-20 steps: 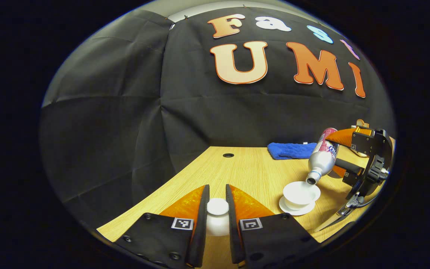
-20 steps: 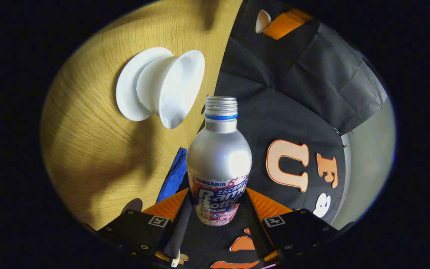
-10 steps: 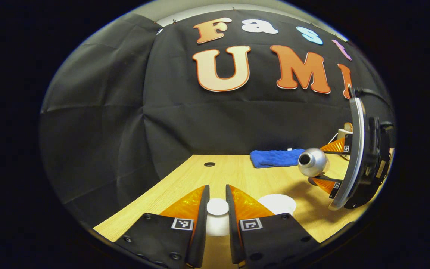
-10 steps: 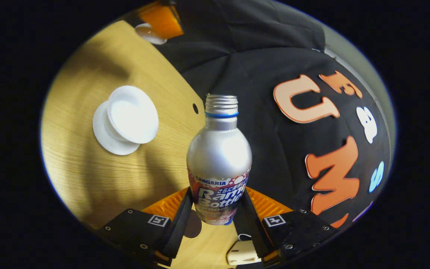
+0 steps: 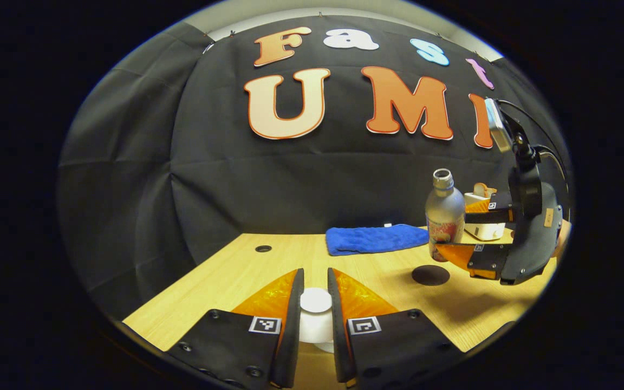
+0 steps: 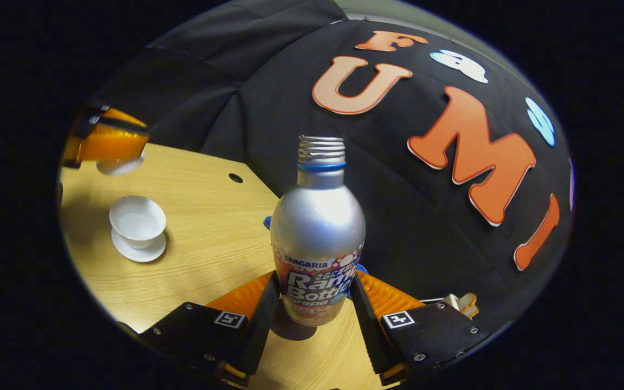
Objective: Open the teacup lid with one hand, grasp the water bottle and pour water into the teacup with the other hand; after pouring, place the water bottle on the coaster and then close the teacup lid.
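Your silver water bottle (image 6: 317, 238) is standing upright and uncapped, hanging just above the dark round coaster (image 5: 430, 275). Your white teacup (image 6: 137, 219) is sitting open on its saucer (image 6: 140, 250), well apart from the bottle. The white lid (image 5: 316, 317) is being held off the cup.

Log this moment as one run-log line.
stage: bottle to coaster | right hand-held gripper: shut on water bottle, upright above coaster | left hand-held gripper: shut on lid | teacup: open
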Demonstrator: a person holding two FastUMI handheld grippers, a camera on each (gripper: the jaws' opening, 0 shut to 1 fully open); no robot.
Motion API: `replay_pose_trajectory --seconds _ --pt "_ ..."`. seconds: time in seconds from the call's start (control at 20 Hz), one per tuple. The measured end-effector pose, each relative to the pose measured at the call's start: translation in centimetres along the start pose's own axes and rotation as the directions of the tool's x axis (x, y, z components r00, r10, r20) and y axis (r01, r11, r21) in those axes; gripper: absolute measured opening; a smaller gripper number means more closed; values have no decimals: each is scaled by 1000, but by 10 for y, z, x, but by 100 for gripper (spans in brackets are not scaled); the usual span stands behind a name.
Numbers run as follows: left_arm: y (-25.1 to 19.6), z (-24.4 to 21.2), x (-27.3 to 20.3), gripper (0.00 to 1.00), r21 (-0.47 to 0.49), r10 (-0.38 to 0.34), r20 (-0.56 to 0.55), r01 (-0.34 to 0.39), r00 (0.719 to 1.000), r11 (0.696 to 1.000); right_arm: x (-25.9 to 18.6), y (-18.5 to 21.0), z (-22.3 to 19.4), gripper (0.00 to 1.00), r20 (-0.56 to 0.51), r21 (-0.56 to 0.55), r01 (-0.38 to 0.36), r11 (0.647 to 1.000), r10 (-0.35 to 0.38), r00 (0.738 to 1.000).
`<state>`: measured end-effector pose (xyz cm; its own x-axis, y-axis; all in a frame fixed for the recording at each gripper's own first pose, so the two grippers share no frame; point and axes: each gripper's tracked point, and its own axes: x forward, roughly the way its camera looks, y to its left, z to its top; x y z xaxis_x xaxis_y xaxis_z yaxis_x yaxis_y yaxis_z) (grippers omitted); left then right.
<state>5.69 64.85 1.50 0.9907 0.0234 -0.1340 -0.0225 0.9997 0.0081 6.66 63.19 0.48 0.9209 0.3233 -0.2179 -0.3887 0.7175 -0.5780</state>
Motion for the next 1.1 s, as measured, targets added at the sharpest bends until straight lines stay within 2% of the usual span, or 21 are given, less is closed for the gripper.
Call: replay_pose_trajectory --seconds 0.05,0.15,0.3,0.35,0.4,0.7,0.75,0.9,0.95,1.1 --pt "-5 -4 4 31 -11 -14 -8 14 1000 1000 -1 3 -1 77 -9 53 -7 999 7 1000" --pt "-13 -16 11 31 -24 -33 -30 32 999 999 0 10 -6 77 -25 131 -11 991 14 1000" --pt "-21 -27 19 31 -39 -53 -56 50 997 998 2 13 -11 77 -41 193 -11 981 19 999" --pt "-22 -33 22 28 -42 -57 -72 54 996 998 1 15 -12 77 -48 214 -14 977 25 999" --pt "-23 -38 25 31 -44 -58 -83 55 995 998 2 17 -13 77 -52 235 -18 972 31 998" --pt "-27 -60 33 31 -49 -55 -143 48 988 998 6 27 -20 77 -81 312 -38 949 66 995" --pt "-27 -63 34 34 -47 -53 -154 47 987 998 7 27 -23 77 -90 318 -37 947 69 994" --pt "-28 -63 33 31 -47 -55 -149 48 987 998 13 28 -32 77 -103 349 -35 936 75 992" --pt "-28 -62 33 36 -48 -56 -148 49 987 998 15 28 -34 78 -106 366 -34 930 78 991" --pt "-28 -62 33 36 -50 -54 -145 47 988 998 20 28 -43 77 -122 417 -34 908 93 988"
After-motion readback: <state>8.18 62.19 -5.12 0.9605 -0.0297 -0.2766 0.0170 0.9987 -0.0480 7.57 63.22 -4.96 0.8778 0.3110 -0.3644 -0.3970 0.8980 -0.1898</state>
